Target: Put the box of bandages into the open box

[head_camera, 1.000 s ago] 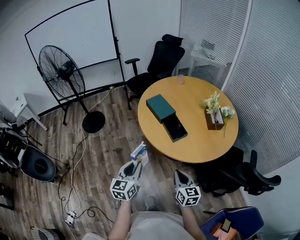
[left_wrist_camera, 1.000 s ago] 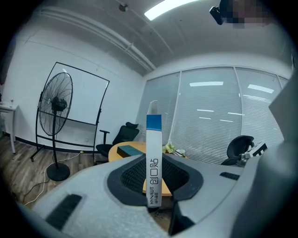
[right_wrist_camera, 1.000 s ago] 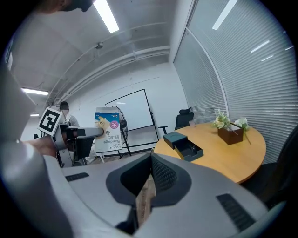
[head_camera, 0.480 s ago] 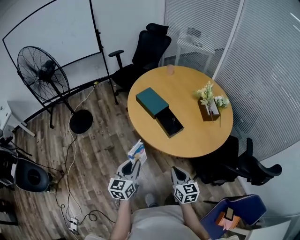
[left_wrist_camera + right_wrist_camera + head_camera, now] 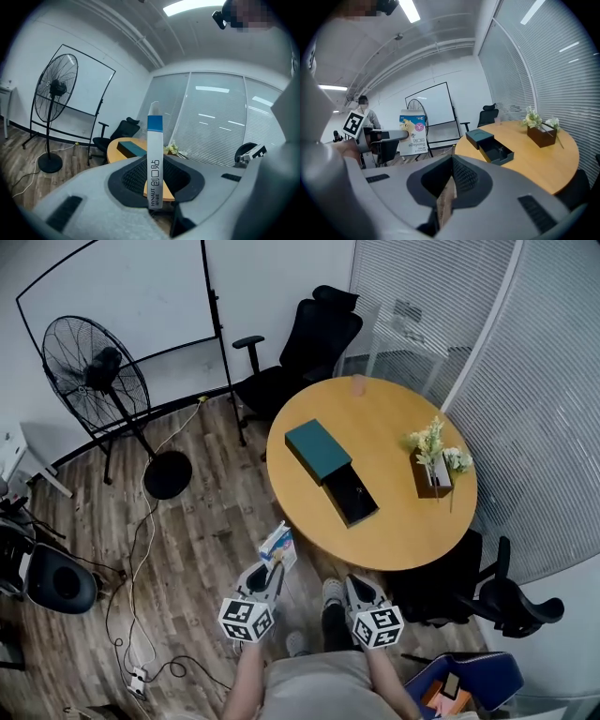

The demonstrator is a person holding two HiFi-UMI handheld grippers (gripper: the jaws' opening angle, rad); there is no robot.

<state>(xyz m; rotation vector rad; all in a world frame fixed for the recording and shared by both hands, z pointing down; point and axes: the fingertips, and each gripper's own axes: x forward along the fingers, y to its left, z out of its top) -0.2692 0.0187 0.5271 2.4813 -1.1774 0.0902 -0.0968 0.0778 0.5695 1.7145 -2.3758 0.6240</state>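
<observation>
Over the last second the grip has not shifted: our left gripper (image 5: 271, 570) stays clamped on the box of bandages (image 5: 278, 546), which stands upright between the jaws, out over the wooden floor. Our right gripper (image 5: 356, 587) rides alongside with its jaws drawn together on nothing. What has changed is our footing: a shoe (image 5: 332, 592) has come forward under the grippers (a step toward the table, we judge). The open box (image 5: 350, 497), drawer pulled out, lies on the round table (image 5: 412, 521), far right of the bandages and well apart, so we still have ground to cover.
</observation>
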